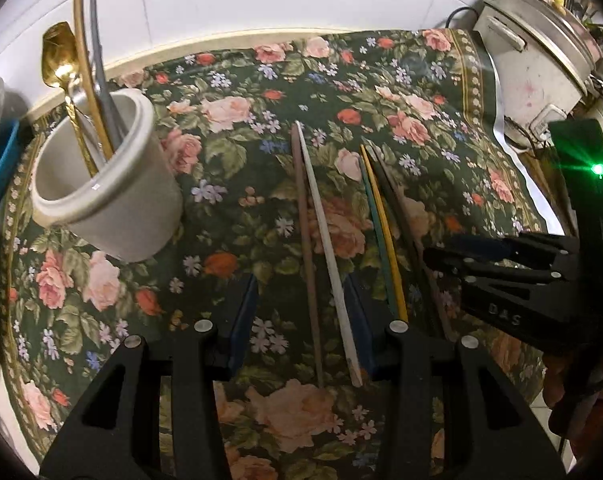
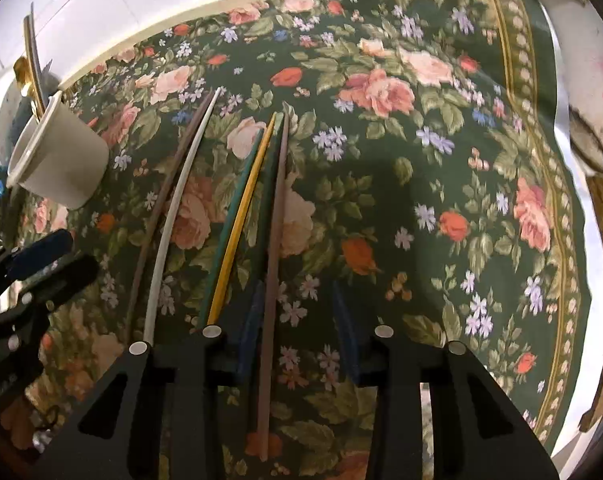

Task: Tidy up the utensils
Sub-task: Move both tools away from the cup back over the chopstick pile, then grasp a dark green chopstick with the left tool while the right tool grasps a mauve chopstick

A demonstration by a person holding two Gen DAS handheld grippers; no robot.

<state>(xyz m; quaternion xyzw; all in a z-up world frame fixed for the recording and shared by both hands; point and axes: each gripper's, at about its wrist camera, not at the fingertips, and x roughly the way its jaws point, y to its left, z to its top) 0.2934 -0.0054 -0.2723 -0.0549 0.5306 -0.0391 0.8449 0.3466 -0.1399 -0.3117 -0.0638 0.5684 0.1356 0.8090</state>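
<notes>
Hovering over chopsticks on the floral desk, both grippers' jaws part-open, empty: left gripper, right gripper.

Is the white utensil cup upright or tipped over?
Upright: the cup stands on the tablecloth, mouth up, with a gold spoon standing inside.

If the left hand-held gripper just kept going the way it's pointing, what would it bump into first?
Most likely the two chopsticks lying between its open fingers: the brown chopstick and the white chopstick, on the floral tablecloth. The left hand-held gripper looks close above them, though depth is hard to judge.
</notes>
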